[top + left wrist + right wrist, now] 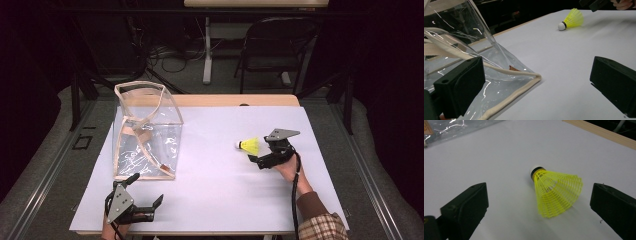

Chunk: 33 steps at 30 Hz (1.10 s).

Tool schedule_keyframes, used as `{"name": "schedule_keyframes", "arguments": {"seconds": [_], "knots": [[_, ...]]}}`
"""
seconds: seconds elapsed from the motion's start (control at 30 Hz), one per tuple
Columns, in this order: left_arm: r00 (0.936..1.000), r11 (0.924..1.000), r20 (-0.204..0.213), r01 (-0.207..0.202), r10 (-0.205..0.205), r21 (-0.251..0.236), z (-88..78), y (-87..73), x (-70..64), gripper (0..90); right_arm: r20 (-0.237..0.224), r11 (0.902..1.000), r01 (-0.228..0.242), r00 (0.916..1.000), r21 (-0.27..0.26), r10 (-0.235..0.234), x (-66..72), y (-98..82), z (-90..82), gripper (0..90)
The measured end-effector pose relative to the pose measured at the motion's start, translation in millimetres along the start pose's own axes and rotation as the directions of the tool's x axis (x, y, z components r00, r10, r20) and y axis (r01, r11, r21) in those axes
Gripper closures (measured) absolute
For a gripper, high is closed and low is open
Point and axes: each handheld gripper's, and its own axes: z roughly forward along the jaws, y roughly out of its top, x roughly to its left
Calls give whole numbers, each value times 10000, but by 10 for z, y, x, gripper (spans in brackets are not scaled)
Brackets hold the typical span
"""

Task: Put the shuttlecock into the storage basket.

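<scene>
On the left a clear bag [145, 131] with cream trim stood propped open on the white table [215, 190], mouth up, presumably to receive something. Just before its near corner the left gripper [145, 192] waited with jaws wide apart, holding nothing (perhaps ready to steady the bag). Farther right, the yellow shuttlecock [249, 146] lay on its side, and the right gripper [260, 152] straddled it, jaws spread wide, touching neither side.

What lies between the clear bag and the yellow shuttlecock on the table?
Nothing: in the high view, bare white table separates the clear bag from the yellow shuttlecock.
</scene>
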Motion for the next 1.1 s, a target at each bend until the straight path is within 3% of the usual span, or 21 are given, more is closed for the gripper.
{"name": "schedule_keyframes", "arguments": {"seconds": [0.13, 0.37, 0.5, 0.73, 1.1], "knots": [[10000, 10000, 5, 2, -2, 17, 2, -1, 1, 0, -18, 9999, 74, 10000, 131, -73, 1, -2, 16, 54], [10000, 10000, 36, -20, 20, 25, -1, 0, -3, 0, 86, 9987, 131, 9999, 495, -135, 16, -5, 59, 232], [10000, 10000, 46, -34, 34, 27, -1, -1, -2, 0, 225, 9965, 134, 9996, 830, -153, 20, -13, 103, 391], [10000, 10000, 46, -39, 39, 34, -3, 0, -5, 0, 325, 9931, 213, 9992, 1152, -252, 23, -23, 166, 540], [10000, 10000, 75, -42, 41, 55, -1, -1, -6, 0, 452, 9896, 212, 9986, 1420, -279, 15, -47, 242, 640]]}}
